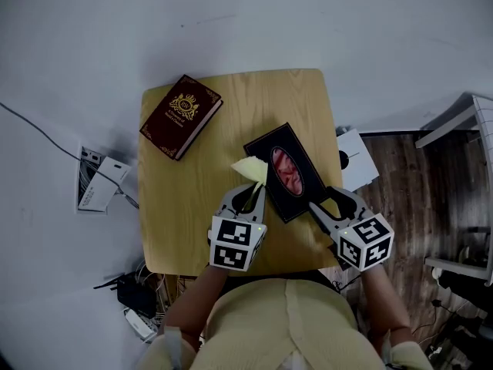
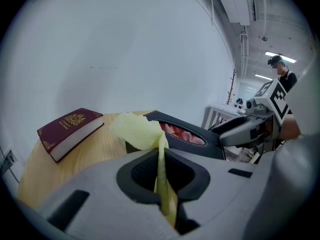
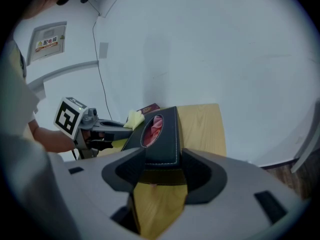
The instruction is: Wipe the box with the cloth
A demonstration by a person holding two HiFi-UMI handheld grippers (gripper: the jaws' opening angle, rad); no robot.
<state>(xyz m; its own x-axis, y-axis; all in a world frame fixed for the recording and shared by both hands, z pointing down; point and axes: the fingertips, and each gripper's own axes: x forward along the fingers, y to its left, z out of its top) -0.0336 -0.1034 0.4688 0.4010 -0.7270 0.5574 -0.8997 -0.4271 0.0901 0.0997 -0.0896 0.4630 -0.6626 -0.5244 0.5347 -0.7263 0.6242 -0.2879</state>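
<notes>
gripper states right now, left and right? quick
Left gripper: shut on the yellow cloth.
Right gripper: shut on the near end of the black box.

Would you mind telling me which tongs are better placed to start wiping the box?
The left tongs: they pinch the yellow cloth right beside the black box, while the right tongs grip its near end.
</notes>
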